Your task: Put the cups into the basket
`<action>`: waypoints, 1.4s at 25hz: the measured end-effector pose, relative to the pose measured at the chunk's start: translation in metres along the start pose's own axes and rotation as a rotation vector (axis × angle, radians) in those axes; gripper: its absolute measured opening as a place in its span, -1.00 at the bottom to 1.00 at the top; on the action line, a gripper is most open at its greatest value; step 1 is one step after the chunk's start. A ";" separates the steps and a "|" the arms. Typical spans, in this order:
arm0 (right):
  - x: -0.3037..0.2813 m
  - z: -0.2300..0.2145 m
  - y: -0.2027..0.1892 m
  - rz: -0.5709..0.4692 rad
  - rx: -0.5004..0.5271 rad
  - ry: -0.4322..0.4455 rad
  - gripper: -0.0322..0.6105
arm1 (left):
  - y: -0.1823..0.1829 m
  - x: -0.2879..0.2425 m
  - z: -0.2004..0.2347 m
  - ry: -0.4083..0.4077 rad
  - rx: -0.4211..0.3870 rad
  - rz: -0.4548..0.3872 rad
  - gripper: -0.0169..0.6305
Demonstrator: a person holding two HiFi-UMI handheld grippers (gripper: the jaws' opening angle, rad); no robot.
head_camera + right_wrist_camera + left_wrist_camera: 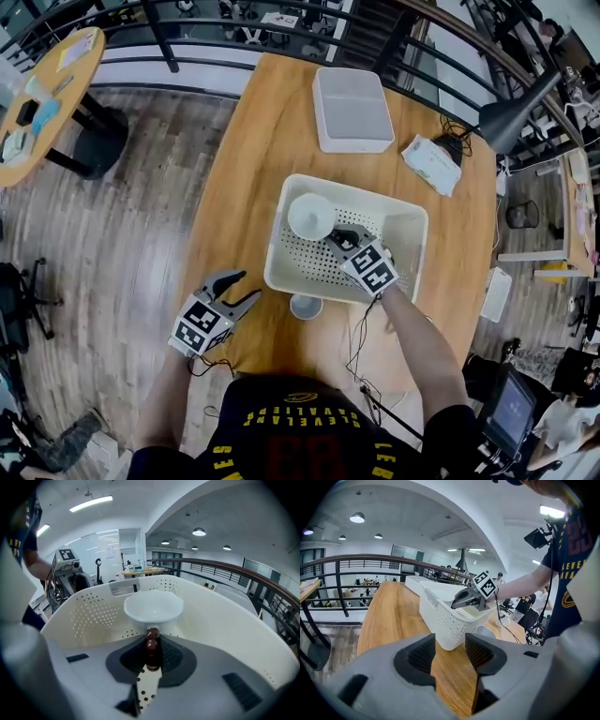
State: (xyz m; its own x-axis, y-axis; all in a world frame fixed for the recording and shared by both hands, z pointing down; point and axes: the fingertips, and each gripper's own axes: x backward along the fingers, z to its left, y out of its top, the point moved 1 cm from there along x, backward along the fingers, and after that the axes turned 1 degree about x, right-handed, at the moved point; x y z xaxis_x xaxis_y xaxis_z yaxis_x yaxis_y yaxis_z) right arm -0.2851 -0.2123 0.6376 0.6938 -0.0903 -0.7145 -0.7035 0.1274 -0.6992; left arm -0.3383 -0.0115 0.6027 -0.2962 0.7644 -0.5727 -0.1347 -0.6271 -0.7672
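Right gripper (151,654) clamped on brown handle (151,639) of white cup (153,605). Cup just ahead of jaws, inside basket (411,246), not yet released. Left gripper (450,656) jaws apart, empty. Second cup (306,306) ahead-right of it, outside basket wall, on table (253,169): still to go.

"CLEVELAND" and "23" on the person's dark shirt (300,419)

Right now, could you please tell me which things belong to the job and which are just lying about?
Job: basket; cup held by the right gripper; second cup beside the basket; open left gripper.
Lying about: white tray; wipes packet; black lamp.
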 end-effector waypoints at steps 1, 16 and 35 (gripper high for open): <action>-0.003 0.000 -0.003 0.008 0.003 -0.001 -0.77 | -0.001 0.001 0.000 0.001 0.004 0.002 -0.32; -0.018 -0.004 -0.016 0.008 -0.033 -0.017 -0.77 | -0.005 -0.001 -0.002 0.003 0.034 0.015 -0.32; 0.001 -0.003 -0.022 0.037 -0.018 -0.050 -0.43 | 0.004 0.005 -0.011 0.008 -0.008 0.008 -0.32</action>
State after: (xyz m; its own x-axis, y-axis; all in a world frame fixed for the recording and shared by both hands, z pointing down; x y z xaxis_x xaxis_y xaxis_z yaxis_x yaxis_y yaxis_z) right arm -0.2696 -0.2181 0.6521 0.6736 -0.0361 -0.7382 -0.7313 0.1123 -0.6728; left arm -0.3295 -0.0091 0.5934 -0.2897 0.7602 -0.5815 -0.1248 -0.6323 -0.7646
